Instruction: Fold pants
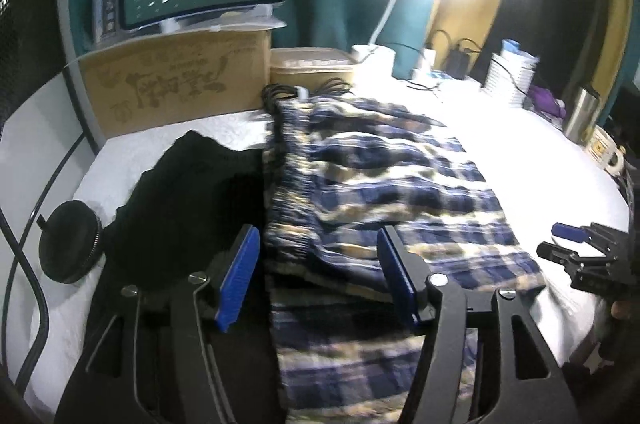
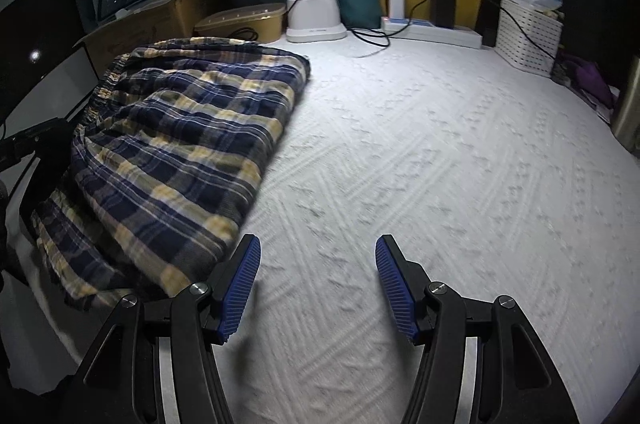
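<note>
Furthest left of the plaid pants [image 1: 372, 191] sits a round black pouch [image 1: 70, 242] on the desk [image 2: 440, 163], then a heap of black cloth [image 1: 188, 199] butted right up against the pants' elastic waistband, most likely another garment parked out of the way. The pants themselves lie folded over into a thick stack on the white patterned cover, waistband toward the cardboard box [image 1: 176, 79] behind them, so the fold looks well along. Over the near edge of the pants hangs the left gripper [image 1: 316, 272], jaws standing apart, cloth showing between them but neither pad pressing on it. To the right of the pants it's bare desk, and there hovers the right gripper [image 2: 318, 288], jaws equally apart and holding nothing, its left pad just beside the pants' near corner. My read: both have let go, the stack resting on its own.
</note>
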`<action>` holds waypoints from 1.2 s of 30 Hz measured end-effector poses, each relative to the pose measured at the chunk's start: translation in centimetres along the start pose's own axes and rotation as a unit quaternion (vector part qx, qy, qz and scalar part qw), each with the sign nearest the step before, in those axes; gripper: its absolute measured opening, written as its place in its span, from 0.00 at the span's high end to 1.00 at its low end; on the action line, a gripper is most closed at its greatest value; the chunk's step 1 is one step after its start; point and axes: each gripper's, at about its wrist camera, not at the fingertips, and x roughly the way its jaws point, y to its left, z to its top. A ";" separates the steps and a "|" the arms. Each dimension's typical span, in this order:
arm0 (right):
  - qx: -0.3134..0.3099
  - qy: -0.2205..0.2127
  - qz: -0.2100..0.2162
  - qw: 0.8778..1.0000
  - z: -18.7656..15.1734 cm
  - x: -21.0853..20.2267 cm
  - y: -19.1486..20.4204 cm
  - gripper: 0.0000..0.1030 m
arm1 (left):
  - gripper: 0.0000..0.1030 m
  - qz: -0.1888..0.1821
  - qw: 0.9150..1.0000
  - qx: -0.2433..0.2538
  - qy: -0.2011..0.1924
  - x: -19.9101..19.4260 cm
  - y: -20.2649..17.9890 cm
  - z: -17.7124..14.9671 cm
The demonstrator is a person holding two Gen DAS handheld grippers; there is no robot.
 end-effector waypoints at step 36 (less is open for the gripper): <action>0.058 -0.084 -0.082 0.991 -5.6 -12.8 -6.3 0.39 | 0.23 -0.108 0.990 0.084 -0.042 -4.9 -12.7 -1.5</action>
